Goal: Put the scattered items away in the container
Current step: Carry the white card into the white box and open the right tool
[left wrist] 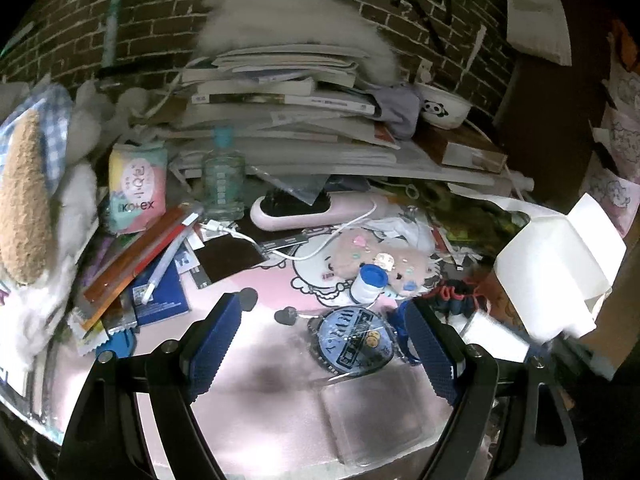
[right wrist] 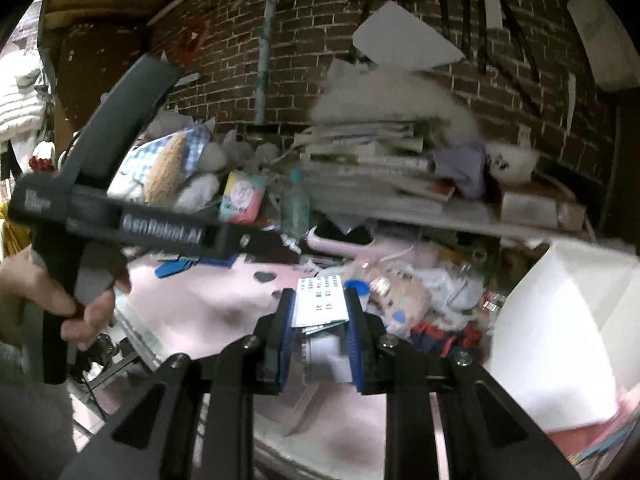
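Note:
In the right wrist view my right gripper is shut on a white sheet printed with small dark squares, with a pale packet under it. It hangs above the pink mat, left of the white container. My left gripper stands open low over the mat. A round blue badge in clear wrap lies between its fingers, nearer the right pad. A clear flat case lies below the badge. A small white bottle with a blue cap and a pink plush sit just beyond. The white container stands at the right.
A tall pile of books fills the back against the brick wall. A pink hairbrush, glass bottle, Kotex pack and loose packets crowd the left. A hand holds the left gripper's handle.

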Demonstrator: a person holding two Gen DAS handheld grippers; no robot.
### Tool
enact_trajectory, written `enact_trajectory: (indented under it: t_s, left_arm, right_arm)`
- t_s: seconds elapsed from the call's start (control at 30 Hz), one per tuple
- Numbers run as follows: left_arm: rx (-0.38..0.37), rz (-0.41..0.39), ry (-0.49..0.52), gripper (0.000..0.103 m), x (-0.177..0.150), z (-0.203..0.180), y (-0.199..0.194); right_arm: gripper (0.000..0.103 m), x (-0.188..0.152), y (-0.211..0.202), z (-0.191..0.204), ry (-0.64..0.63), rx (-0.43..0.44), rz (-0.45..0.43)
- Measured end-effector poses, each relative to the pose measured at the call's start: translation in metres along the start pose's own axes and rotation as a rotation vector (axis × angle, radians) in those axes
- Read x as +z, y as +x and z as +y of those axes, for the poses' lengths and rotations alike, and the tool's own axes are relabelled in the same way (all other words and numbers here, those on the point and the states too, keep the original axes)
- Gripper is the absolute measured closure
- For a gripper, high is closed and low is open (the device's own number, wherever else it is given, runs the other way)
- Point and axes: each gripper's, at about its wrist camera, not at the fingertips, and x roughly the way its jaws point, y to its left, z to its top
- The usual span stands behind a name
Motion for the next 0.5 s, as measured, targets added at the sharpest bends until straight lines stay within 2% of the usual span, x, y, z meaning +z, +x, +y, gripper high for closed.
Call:
enact_trajectory:
  t_s: [0.17, 0.33, 0.5]
  left_arm:
    - [-0.002, 0.005, 0.006, 0.022, 0.0, -0.001, 0.0]
    - [-0.007, 0.014, 0.012, 0.022, -0.001, -0.003, 0.002]
    - [-0.008, 0.026, 0.023, 0.022, -0.001, -0.008, 0.006]
  right_arm:
    - [0.083, 0.023, -0.009, -0.031, 0.0, -0.04, 0.035]
    - [0.083, 0.044, -0.026, -0.088, 0.027, -0.119, 0.095]
    - [0.083, 0.049, -0.036, -0.147, 0.08, -0.202, 0.21]
